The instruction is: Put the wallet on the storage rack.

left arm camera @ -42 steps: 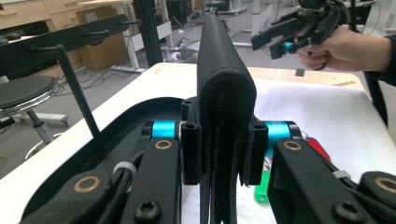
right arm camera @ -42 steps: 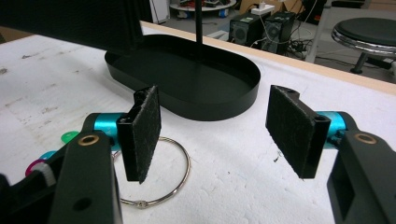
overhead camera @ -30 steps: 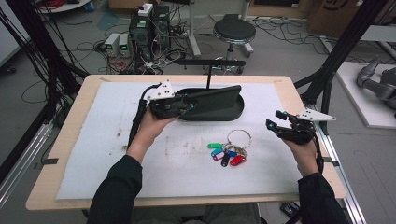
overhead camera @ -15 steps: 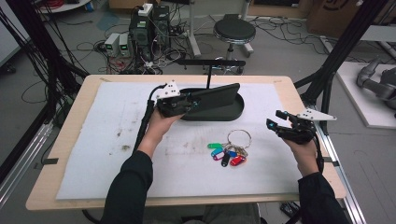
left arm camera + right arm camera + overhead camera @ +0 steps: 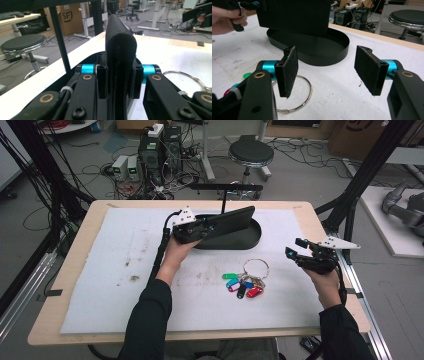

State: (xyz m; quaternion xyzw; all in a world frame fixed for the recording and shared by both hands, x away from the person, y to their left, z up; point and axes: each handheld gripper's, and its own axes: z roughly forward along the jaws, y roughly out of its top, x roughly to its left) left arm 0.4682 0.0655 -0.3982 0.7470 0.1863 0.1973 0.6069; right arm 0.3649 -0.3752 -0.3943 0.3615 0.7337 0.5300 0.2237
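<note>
My left gripper (image 5: 206, 226) is shut on a flat black wallet (image 5: 235, 218), held on edge just above a black oval tray (image 5: 256, 239) at the back middle of the table. In the left gripper view the wallet (image 5: 121, 45) stands upright, pinched between my fingers (image 5: 101, 75). A key ring (image 5: 255, 267) with several coloured tags (image 5: 241, 285) lies on the white mat in front of the tray. My right gripper (image 5: 295, 248) hovers open to the right of the keys. In the right gripper view its wide jaws (image 5: 327, 72) have nothing between them, with the ring (image 5: 305, 93), tray (image 5: 324, 53) and wallet (image 5: 294, 15) beyond.
A white foam mat (image 5: 125, 270) covers most of the wooden table. A black T-shaped stand (image 5: 225, 187) rises just behind the tray. Beyond the far edge, a stool (image 5: 248, 153), computer boxes (image 5: 152, 152) and cables stand on the floor.
My left gripper has carried the wallet a little to the right and lower, closer over the tray. The right gripper and the keys have stayed put.
</note>
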